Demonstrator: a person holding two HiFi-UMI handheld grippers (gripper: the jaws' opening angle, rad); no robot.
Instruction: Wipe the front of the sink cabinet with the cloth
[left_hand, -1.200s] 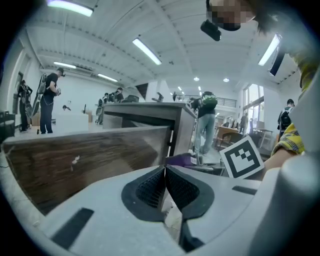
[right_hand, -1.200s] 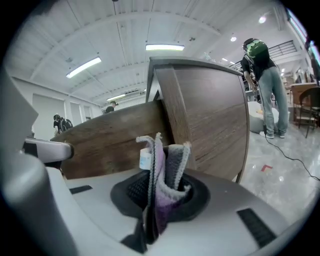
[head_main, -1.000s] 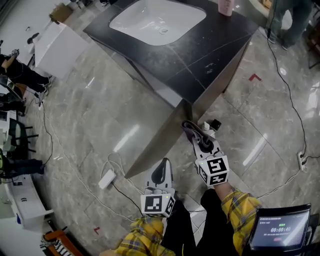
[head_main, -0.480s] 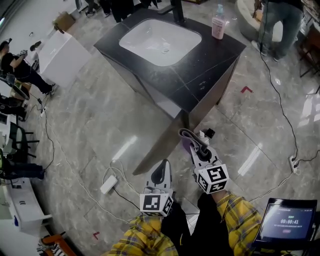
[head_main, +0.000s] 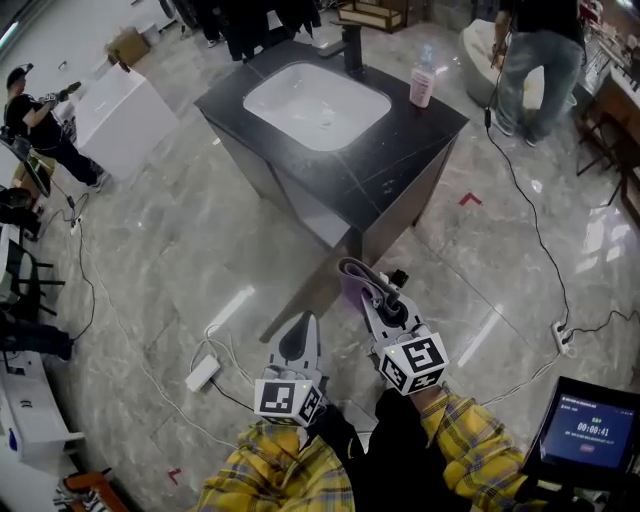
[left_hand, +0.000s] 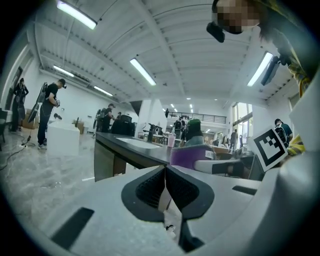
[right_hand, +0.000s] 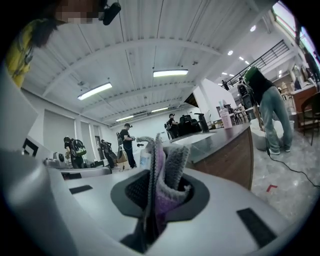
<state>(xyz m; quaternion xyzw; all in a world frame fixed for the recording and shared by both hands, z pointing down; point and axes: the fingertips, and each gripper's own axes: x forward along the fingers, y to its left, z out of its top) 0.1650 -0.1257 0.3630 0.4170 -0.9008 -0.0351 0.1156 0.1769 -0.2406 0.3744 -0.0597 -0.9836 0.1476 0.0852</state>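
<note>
The sink cabinet (head_main: 395, 215) has a black top with a white basin (head_main: 315, 105) and brown side panels; its near corner points toward me in the head view. My right gripper (head_main: 372, 289) is shut on a grey and purple cloth (head_main: 358, 275), held a short way off the cabinet's near corner. The right gripper view shows the cloth (right_hand: 162, 175) bunched between the jaws, the cabinet (right_hand: 227, 155) ahead to the right. My left gripper (head_main: 300, 345) hangs lower left over the floor, jaws shut on nothing (left_hand: 166, 187). The cabinet (left_hand: 125, 152) lies ahead of it.
A pink bottle (head_main: 421, 85) and black tap (head_main: 352, 45) stand on the cabinet top. A white power adapter (head_main: 201, 373) and cables lie on the marble floor at left. A person (head_main: 535, 60) stands beyond the cabinet, others at far left. A timer screen (head_main: 590, 430) sits lower right.
The view has pulled back, so the cabinet looks farther away and more of its top shows. Both grippers have shifted slightly left; the right one still holds the cloth.
</note>
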